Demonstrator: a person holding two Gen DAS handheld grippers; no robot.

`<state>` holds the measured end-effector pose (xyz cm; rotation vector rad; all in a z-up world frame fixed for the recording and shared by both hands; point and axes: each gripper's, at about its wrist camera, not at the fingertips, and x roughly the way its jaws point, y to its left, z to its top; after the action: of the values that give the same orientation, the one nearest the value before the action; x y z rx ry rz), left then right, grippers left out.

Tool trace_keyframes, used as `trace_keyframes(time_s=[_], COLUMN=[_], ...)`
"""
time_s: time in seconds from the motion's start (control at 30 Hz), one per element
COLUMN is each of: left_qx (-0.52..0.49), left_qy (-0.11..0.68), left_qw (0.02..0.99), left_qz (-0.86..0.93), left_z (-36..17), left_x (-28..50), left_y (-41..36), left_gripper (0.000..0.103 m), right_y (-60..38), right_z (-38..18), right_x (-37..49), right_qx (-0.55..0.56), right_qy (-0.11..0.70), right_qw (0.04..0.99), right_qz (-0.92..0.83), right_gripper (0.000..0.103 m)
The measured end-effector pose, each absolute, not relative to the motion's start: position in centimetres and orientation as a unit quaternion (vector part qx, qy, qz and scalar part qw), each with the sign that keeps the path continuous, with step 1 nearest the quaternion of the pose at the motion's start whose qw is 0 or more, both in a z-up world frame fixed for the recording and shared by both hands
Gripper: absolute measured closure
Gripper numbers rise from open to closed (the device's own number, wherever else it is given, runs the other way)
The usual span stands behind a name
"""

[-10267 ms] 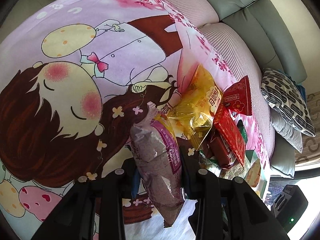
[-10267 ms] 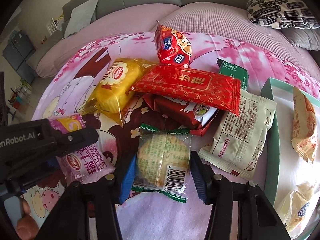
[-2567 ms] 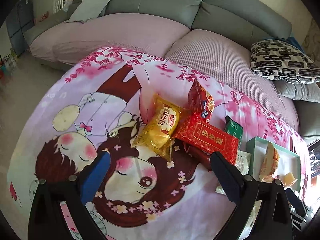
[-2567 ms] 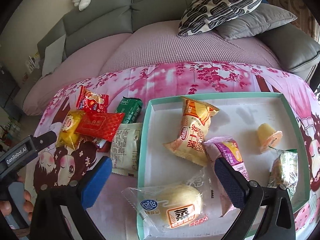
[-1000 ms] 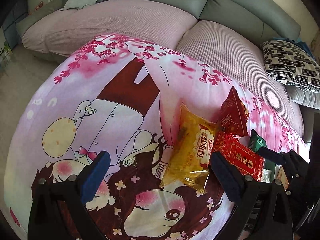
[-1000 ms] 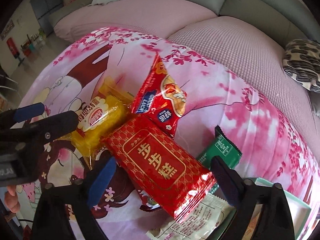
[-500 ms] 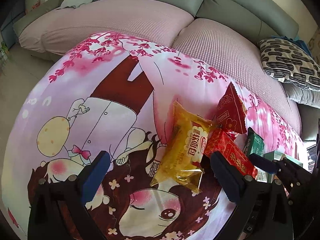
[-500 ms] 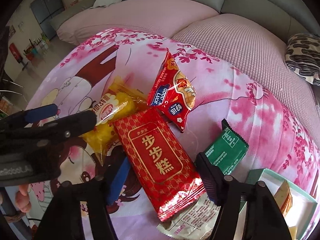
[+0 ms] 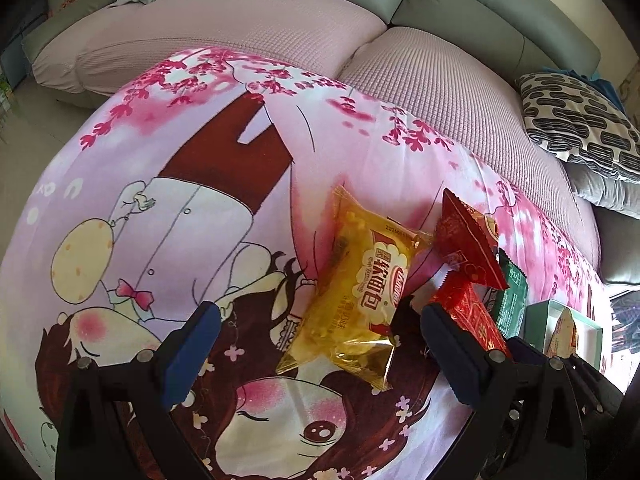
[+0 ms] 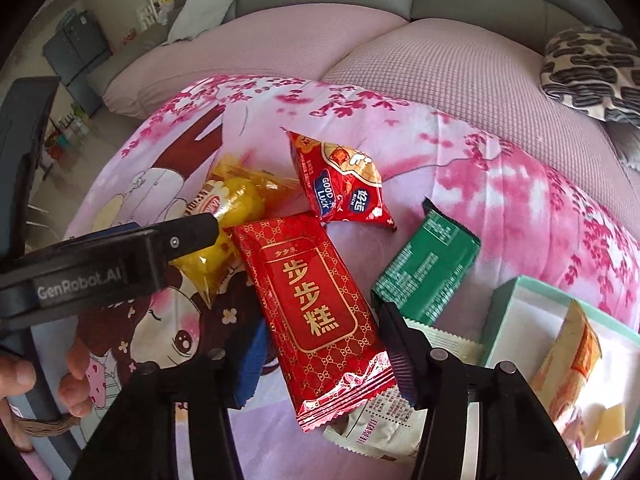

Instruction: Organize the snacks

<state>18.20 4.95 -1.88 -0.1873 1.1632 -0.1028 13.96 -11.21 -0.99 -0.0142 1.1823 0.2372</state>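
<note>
A flat red packet with gold characters lies lengthwise between the fingers of my right gripper. The jaws are closing and both pads touch its long edges. It rests partly on a white packet. In the left wrist view the same red packet shows behind my right-hand finger. My left gripper hangs open above a yellow bread packet, which lies between its fingers without touching them. A red pouch and a green packet lie on the cartoon cloth beyond.
A teal tray with several snacks sits at the right. The left gripper's body and a hand fill the right wrist view's left side. A pink sofa cushion and patterned pillow lie behind.
The right gripper's fingers have come in from wide apart to the sides of the flat red packet, which now stands more lengthwise in its view. The left gripper has hardly moved.
</note>
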Motion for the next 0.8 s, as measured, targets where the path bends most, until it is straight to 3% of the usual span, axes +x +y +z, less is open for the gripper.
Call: trace_keyframes(time_s=[0.13, 0.2, 0.5, 0.8], left_qx=[-0.082, -0.082, -0.08, -0.082], left_qy=[0.552, 0.552, 0.557, 0.561], left_qw=[0.828, 0.828, 0.823, 0.821], left_qz=[-0.053, -0.057, -0.076, -0.066], left_z=[-2.3, -2.5, -3.1, -2.8], left_x=[18.3, 18.4, 18.6, 18.1], left_y=[4.4, 4.3, 3.6, 3.6], left_gripper=[0.006, 0.02, 0.049, 0.055], right_y=[-11.8, -12.0, -11.6, -11.3], right_z=[-1.0, -1.0, -1.6, -2.1], right_x=[13.4, 13.2, 13.5, 13.3], right_qx=[0.008, 0.016, 0.008, 0.005], right_qy=[0.553, 0.551, 0.556, 0.558], right_qw=[0.827, 0.828, 0.827, 0.826], right_qz=[0.101, 0.099, 0.086, 0.075], right_gripper=[0.046, 0.046, 0.046, 0.05])
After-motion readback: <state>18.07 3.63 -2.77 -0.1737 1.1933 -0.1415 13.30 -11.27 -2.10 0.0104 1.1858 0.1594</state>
